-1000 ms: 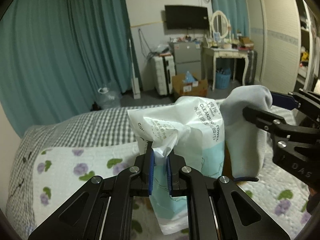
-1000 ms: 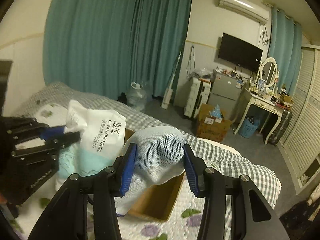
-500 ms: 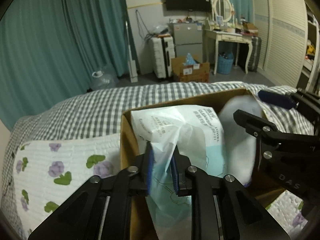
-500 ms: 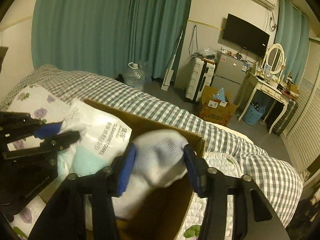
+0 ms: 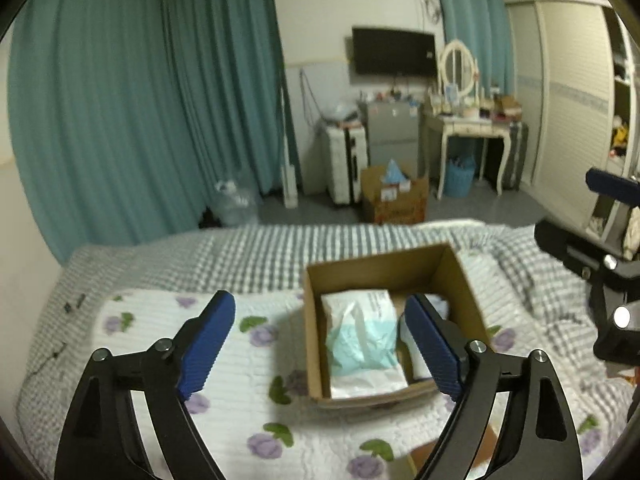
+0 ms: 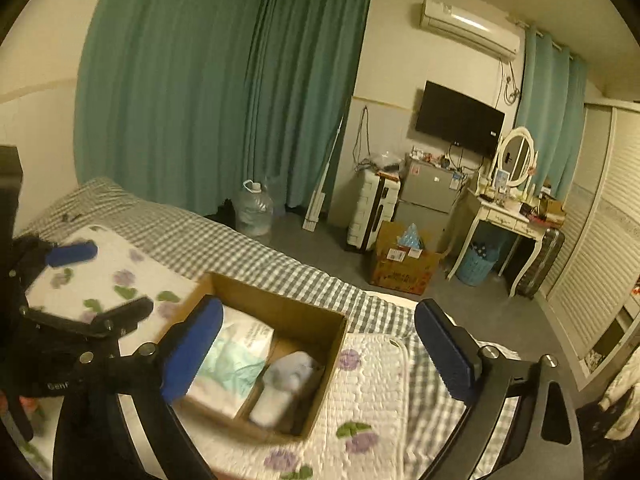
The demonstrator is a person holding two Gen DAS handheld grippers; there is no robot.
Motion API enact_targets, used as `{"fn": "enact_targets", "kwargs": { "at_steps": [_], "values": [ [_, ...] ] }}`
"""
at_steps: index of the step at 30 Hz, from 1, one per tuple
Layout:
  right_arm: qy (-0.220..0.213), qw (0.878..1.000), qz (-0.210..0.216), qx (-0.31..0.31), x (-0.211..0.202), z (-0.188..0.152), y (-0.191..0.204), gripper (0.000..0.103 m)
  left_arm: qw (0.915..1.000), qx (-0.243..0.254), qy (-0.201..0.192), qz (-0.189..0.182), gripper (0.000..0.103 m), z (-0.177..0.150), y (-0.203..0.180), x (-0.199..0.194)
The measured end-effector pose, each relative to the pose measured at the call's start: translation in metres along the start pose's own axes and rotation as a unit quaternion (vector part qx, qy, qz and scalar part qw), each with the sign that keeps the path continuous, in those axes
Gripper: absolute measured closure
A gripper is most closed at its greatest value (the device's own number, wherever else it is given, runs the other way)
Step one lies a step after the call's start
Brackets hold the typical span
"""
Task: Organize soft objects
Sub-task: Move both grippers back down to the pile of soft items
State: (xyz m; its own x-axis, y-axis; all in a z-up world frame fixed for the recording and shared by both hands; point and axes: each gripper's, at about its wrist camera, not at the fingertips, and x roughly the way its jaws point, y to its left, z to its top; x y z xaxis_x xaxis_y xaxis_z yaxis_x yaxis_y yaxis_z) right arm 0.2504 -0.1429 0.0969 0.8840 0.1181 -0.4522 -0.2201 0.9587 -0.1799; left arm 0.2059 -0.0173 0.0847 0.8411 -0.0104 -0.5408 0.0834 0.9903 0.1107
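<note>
An open cardboard box (image 5: 376,268) sits on the bed; it also shows in the right wrist view (image 6: 280,292). Inside lie a white and teal cleansing towel pack (image 5: 362,344) (image 6: 232,360) and a white sock (image 6: 286,384), partly hidden behind my left finger in the left wrist view (image 5: 418,356). My left gripper (image 5: 320,344) is open and empty above the box's near side. My right gripper (image 6: 320,356) is open and empty above the box. Each gripper shows at the edge of the other's view.
The bed has a floral quilt (image 5: 160,344) over a grey checked sheet (image 5: 240,248). Beyond the bed stand teal curtains (image 6: 192,92), a water jug (image 6: 254,208), a floor cardboard box (image 6: 404,264), a dressing table (image 6: 508,220) and a wardrobe (image 6: 600,240).
Both grippers opened and let go: the towel pack and the sock now lie in the box. Both grippers have pulled up and back from the box.
</note>
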Motion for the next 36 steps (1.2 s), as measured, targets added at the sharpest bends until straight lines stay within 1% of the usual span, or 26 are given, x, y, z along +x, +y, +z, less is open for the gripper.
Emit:
{"fn": "enact_targets", "kwargs": {
  "at_steps": [1, 3, 6, 9, 13, 16, 17, 20, 22, 24, 27, 28, 32, 34, 36],
  "values": [
    [-0.001, 1.0, -0.002, -0.002, -0.017, 0.003, 0.002, 0.002, 1.0, 0.001, -0.006, -0.001, 0.012, 0.001, 0.001, -0.015],
    [-0.006, 1.0, -0.004, -0.005, -0.051, 0.006, 0.006, 0.001, 0.9998, 0.0, -0.021, 0.003, 0.005, 0.002, 0.005, -0.043],
    [-0.013, 1.0, -0.003, -0.002, -0.095, 0.008, 0.008, 0.0, 0.999, 0.005, -0.043, 0.006, 0.004, -0.002, 0.008, -0.081],
    [-0.015, 1.0, -0.003, -0.003, -0.13, 0.005, 0.01, 0.0, 0.9988, 0.0, -0.048, -0.001, 0.004, -0.012, 0.013, -0.11],
    [-0.006, 1.0, -0.003, -0.006, -0.165, -0.009, 0.02, 0.0, 0.9988, -0.002, -0.047, -0.011, 0.003, -0.033, 0.013, -0.13],
    [0.008, 1.0, -0.005, -0.009, -0.177, -0.029, 0.029, 0.0, 0.9988, -0.02, -0.045, -0.006, 0.003, -0.06, 0.016, -0.131],
    [0.013, 1.0, -0.01, -0.01, -0.18, -0.038, 0.032, 0.0, 0.9989, -0.029, -0.035, -0.01, 0.004, -0.073, 0.019, -0.129],
    [0.032, 0.999, -0.009, -0.003, -0.179, -0.07, 0.041, 0.0, 0.9978, -0.063, -0.002, -0.021, 0.004, -0.104, 0.025, -0.116],
    [0.044, 0.999, 0.006, 0.003, -0.173, -0.094, 0.048, 0.0, 0.9963, -0.078, 0.023, -0.026, 0.004, -0.128, 0.026, -0.102],
    [0.059, 0.998, 0.013, 0.01, -0.162, -0.113, 0.053, 0.0, 0.995, -0.089, 0.042, -0.019, 0.004, -0.15, 0.026, -0.089],
    [0.087, 0.996, 0.02, 0.015, -0.138, -0.147, 0.064, 0.0, 0.9924, -0.098, 0.072, -0.017, 0.004, -0.178, 0.024, -0.068],
    [0.101, 0.994, 0.025, 0.015, -0.126, -0.161, 0.07, 0.0, 0.9915, -0.099, 0.083, -0.017, 0.004, -0.187, 0.022, -0.06],
    [0.144, 0.989, 0.036, 0.003, -0.089, -0.198, 0.086, 0.0, 0.9892, -0.09, 0.115, -0.007, 0.005, -0.217, 0.012, -0.038],
    [0.171, 0.984, 0.045, 0.008, -0.069, -0.218, 0.091, 0.001, 0.9886, -0.082, 0.126, -0.001, 0.006, -0.229, 0.007, -0.031],
    [0.198, 0.978, 0.06, 0.016, -0.051, -0.235, 0.094, 0.008, 0.9884, -0.064, 0.138, 0.001, 0.006, -0.24, 0.0, -0.025]
  ]
}}
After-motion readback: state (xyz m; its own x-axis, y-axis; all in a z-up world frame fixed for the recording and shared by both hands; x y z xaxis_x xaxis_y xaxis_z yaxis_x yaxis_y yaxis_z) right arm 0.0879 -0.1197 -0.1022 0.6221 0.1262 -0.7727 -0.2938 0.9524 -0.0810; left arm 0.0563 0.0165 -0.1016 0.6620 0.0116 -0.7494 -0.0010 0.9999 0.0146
